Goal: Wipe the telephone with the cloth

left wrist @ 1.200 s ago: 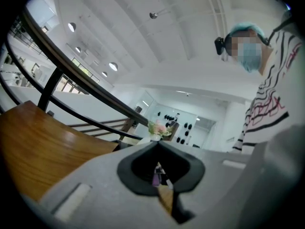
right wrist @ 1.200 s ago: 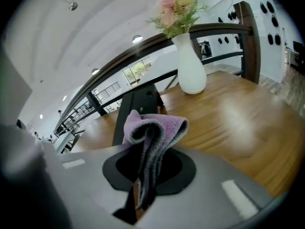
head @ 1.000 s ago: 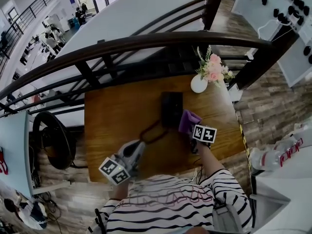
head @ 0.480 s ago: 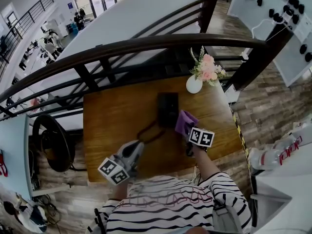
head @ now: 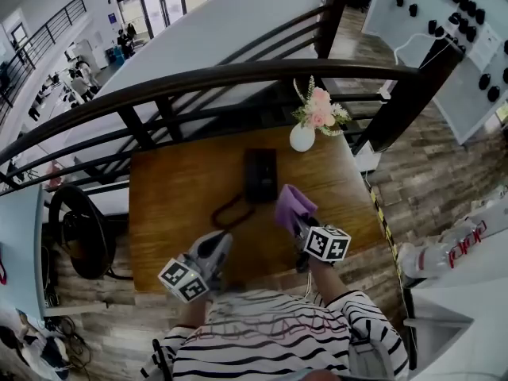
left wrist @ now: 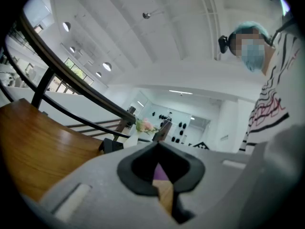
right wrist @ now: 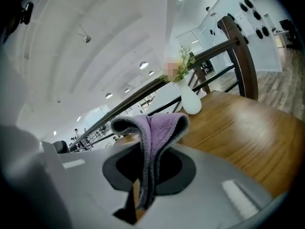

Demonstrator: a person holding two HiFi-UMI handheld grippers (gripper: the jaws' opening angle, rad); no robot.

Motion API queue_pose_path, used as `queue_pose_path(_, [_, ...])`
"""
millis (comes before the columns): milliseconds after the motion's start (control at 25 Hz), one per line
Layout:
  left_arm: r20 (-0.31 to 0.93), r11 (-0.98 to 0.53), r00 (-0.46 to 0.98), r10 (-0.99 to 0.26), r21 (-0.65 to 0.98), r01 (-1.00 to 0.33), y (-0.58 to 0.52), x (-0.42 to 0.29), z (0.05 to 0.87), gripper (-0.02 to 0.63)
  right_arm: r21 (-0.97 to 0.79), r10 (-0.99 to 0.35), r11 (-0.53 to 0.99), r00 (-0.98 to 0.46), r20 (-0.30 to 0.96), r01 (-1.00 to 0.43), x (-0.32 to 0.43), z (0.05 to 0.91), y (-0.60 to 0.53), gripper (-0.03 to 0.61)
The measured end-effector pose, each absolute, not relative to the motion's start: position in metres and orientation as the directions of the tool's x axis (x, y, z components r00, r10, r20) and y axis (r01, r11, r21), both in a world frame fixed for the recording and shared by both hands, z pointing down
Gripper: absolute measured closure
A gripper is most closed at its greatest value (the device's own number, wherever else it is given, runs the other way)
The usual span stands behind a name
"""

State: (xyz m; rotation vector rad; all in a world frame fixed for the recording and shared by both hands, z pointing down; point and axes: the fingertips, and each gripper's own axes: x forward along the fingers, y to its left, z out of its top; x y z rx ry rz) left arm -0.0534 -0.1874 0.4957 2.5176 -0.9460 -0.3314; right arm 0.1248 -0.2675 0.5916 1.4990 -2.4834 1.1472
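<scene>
Head view, looking steeply down: a wooden table [head: 167, 189] stands against a dark railing [head: 238, 76], and the black telephone [head: 260, 175] lies flat near the table's middle, toward the railing side, with its dark cord [head: 228, 211] looping off the near left corner. My right gripper [right wrist: 143, 175] is clenched on the purple cloth [right wrist: 159, 125]; in the right gripper view the fabric is pinched in the seam between the two jaws and folds upward and over above them, purple on one face and grey along the edge. From above, the cloth sits just beside the telephone's near right corner, and I cannot tell whether the two touch. My left gripper [head: 221, 246] is closed with nothing in it: in the left gripper view its jaws meet along one line, and only a sliver of purple and of wood shows through the gap beyond them. It sits over the near part of the table, left of the cord and well apart from the telephone. A white vase [head: 302, 137] of pink flowers [head: 317, 111] stands at the far right corner. Each gripper carries a cube with black-and-white square markers [head: 327, 243]. A white object [head: 464, 248] at the right edge bears red lettering too blurred to read.
</scene>
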Motion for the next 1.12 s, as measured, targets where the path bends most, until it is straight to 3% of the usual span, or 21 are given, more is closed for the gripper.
queue_pose_path(400, [-0.072, -0.654, 0.714, -0.697, 0.472, -0.591, -0.135, -0.025, 0.494, 0.612, -0.637, -0.760, 0.285, -0.574, 0.306, -0.717, 0.162, 0.565, -0.185, 0.541])
queue_pose_path(1120, [-0.049, -0.621, 0.683, -0.729, 0.469, -0.628, -0.078, -0.013, 0.506, 0.612, -0.646, -0.748, 0.290, -0.588, 0.306, -0.706, 0.182, 0.575, -0.107, 0.541])
